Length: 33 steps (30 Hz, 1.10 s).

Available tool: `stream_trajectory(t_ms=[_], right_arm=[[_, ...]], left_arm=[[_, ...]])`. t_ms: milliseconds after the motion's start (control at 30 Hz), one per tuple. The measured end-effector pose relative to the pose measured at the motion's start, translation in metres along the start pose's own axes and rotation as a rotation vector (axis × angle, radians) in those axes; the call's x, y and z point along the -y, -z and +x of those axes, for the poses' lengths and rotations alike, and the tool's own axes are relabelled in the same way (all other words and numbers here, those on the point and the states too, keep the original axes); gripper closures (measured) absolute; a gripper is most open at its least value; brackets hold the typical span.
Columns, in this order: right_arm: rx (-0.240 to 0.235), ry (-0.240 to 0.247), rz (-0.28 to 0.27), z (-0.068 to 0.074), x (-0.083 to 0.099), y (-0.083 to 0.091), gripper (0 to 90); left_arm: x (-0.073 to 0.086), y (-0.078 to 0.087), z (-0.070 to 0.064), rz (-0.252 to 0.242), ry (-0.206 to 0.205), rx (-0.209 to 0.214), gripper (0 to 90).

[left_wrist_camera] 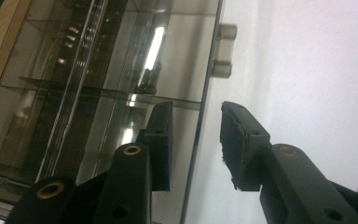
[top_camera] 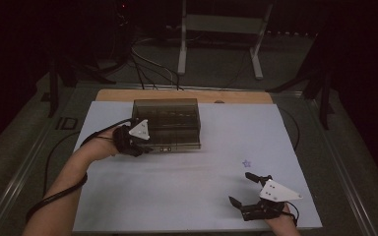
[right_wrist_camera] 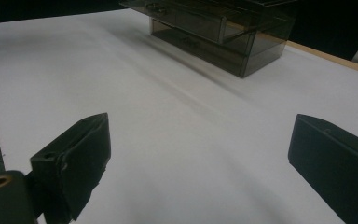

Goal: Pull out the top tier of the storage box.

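Smoked clear drawer box [top_camera: 167, 123] sits at the far left of the white mat [top_camera: 202, 196], its back near the wooden table edge [top_camera: 187, 95]. Left gripper [top_camera: 147, 146] is at the box's front left corner. In the left gripper view its jaws stand a small gap apart, straddling the thin front panel [left_wrist_camera: 200, 140]: one pad [left_wrist_camera: 161, 140] lies over the box side, the other pad [left_wrist_camera: 237, 140] over the mat side. Not closed on the panel; whether either pad touches the plastic I cannot tell. A small handle [left_wrist_camera: 224, 51] sits farther along the same panel. Box contents are dim behind the tinted walls, not identifiable.

Right gripper [top_camera: 248, 189] rests low at the near right of the mat, well apart from the box, jaws wide open, holding nothing. A small star mark [top_camera: 246, 163] lies just beyond it.

Judgement: the work in hand looks like taking hold of a drawer front to pull it open.

Risks:
- The box is light and nothing braces it. A pull by the left gripper alone could drag the whole box across the mat instead of sliding the drawer.
- The grip is near the corner, away from the handle. An off-centre pull could skew the drawer and jam it.
- Smooth thin plastic: the pads could slip off if they close with little overlap.
- The right gripper is too far away to steady the box quickly.
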State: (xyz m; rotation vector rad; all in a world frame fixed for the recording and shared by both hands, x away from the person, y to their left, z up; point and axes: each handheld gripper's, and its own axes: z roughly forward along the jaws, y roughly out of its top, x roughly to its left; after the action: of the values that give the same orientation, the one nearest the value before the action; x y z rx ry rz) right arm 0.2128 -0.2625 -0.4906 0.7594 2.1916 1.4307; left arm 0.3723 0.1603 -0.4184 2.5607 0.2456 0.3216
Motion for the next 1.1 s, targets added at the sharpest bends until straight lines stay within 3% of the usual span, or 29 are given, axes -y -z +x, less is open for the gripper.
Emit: stream_trajectory(t_ms=[100,333,367,433,533,600,667,767,933,1100], right_arm=[[0.001,0.000,0.000,0.000,0.000,0.000,5.7],[0.000,-0.001,0.002,0.000,0.000,0.000,5.7],[0.002,-0.001,0.003,0.001,0.000,0.000,5.7],[0.001,-0.001,0.001,0.000,0.000,0.000,5.7],[0.002,-0.001,0.002,0.000,0.000,0.000,5.7],[0.003,-0.002,0.001,0.000,0.000,0.000,5.8],[0.003,-0.002,0.001,0.000,0.000,0.000,5.7],[0.002,-0.002,0.002,0.000,0.000,0.000,5.7],[0.000,-0.003,-0.001,0.000,0.000,0.000,5.7],[0.003,-0.004,0.001,0.000,0.000,0.000,5.7]], left_arm=[[0.001,0.003,-0.001,-0.018,0.032,0.011,59.3],[0.003,0.010,-0.009,-0.052,0.111,-0.016,43.3],[0.004,0.012,-0.011,-0.057,0.137,-0.021,35.1],[0.004,0.012,-0.012,-0.063,0.151,-0.019,27.8],[0.005,0.016,-0.013,-0.080,0.214,0.006,20.8],[0.006,0.018,-0.015,-0.088,0.208,0.048,14.4],[0.007,0.019,-0.019,-0.090,0.231,0.060,13.6],[0.009,0.016,-0.030,-0.070,0.216,0.055,0.5],[0.014,0.015,-0.041,-0.092,0.185,0.034,0.3],[0.020,0.014,-0.047,-0.094,0.206,0.024,0.3]])
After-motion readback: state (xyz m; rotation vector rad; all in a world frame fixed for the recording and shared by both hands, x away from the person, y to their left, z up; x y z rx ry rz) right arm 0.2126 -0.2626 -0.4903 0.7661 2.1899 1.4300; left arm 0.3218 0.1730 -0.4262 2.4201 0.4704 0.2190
